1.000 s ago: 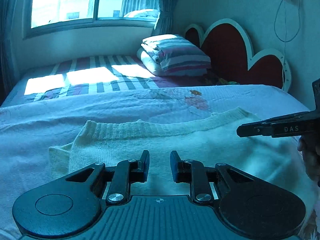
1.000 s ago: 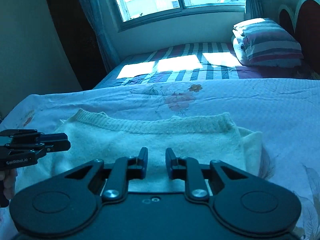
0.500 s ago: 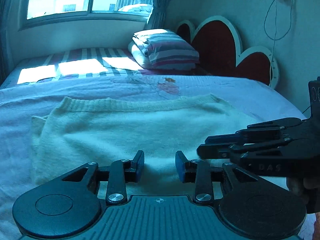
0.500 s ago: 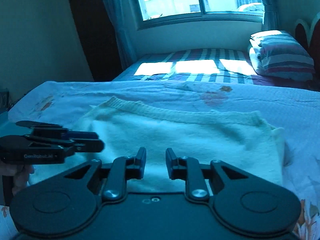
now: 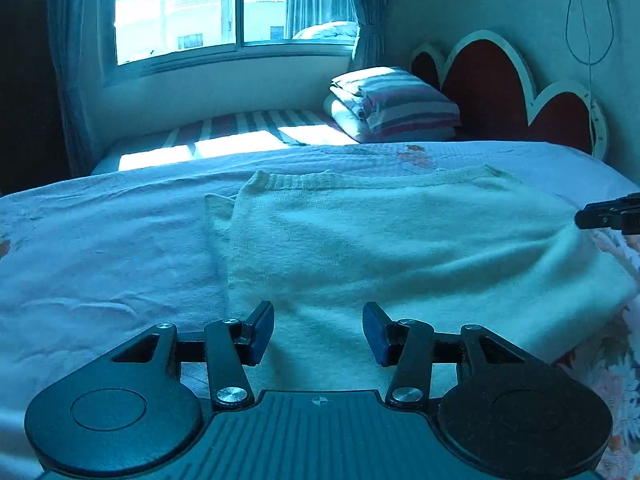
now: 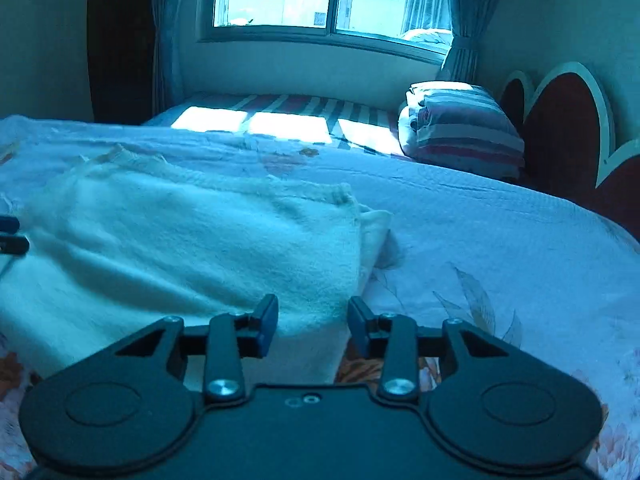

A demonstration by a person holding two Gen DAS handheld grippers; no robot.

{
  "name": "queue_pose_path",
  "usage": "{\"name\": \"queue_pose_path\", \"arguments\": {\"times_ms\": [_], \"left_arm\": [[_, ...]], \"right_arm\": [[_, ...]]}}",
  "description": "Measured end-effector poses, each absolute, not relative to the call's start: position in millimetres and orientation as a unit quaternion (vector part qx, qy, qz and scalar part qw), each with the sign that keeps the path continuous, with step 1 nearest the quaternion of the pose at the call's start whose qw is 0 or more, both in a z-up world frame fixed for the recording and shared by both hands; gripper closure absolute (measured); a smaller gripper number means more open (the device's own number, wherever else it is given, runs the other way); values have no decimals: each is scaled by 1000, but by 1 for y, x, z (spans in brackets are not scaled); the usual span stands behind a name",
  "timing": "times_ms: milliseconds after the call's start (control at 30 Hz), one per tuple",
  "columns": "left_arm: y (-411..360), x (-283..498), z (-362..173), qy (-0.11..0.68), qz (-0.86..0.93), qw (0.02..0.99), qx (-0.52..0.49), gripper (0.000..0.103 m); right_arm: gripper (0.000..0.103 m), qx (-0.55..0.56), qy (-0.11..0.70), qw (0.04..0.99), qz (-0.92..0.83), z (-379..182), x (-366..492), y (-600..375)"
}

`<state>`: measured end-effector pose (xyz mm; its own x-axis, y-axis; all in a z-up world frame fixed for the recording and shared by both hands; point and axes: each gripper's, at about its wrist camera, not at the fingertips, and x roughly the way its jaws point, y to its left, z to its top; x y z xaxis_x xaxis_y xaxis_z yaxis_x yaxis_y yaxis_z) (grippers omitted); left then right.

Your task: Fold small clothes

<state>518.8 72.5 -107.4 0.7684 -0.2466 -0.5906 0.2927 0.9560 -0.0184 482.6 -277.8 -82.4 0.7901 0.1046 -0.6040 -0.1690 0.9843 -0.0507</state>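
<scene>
A cream knit sweater (image 5: pixel 380 240) lies flat on the bed, its ribbed hem toward the far side; it also shows in the right wrist view (image 6: pixel 192 240). My left gripper (image 5: pixel 318 330) is open, jaws apart just above the sweater's near left edge. My right gripper (image 6: pixel 312 326) is open over the sweater's near right corner. The right gripper's tip shows at the right edge of the left wrist view (image 5: pixel 608 216). The left gripper's tip shows at the left edge of the right wrist view (image 6: pixel 10 236).
The bed is covered by a pale floral sheet (image 5: pixel 100 248). A folded striped quilt (image 5: pixel 400 104) and a red headboard (image 5: pixel 500 88) stand at the far right. A window (image 5: pixel 224 8) is behind. The bed's near edge (image 6: pixel 560 380) runs under the grippers.
Both grippers have opened wider. They have moved apart, the left to the sweater's left end and the right to its right end, and dropped closer to its near edge.
</scene>
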Motion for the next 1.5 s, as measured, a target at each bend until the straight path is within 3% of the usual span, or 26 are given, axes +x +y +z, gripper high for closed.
{"name": "queue_pose_path", "arguments": {"times_ms": [133, 300, 567, 667, 733, 967, 1233, 1500], "left_arm": [[42, 501, -103, 299, -195, 933, 38, 55], [38, 500, -132, 343, -186, 920, 48, 55], [76, 469, -110, 306, -150, 940, 22, 55], [76, 482, -124, 350, -120, 929, 32, 55], [80, 480, -135, 340, -124, 932, 33, 54], [95, 471, -120, 332, -95, 938, -17, 54], [155, 473, -149, 370, -73, 881, -284, 54], [159, 470, -189, 330, -63, 813, -476, 54]], "right_arm": [[70, -17, 322, 936, 139, -81, 455, -238], [72, -77, 367, 917, 136, -109, 440, -184], [68, -54, 346, 927, 132, -97, 405, -218], [68, -58, 341, 933, 97, -97, 407, -226], [69, -61, 376, 921, 80, -112, 415, -233], [68, -29, 342, 935, 88, -94, 402, -248], [67, 6, 300, 947, 117, -89, 415, -232], [66, 33, 304, 943, 132, -104, 447, -216]]}}
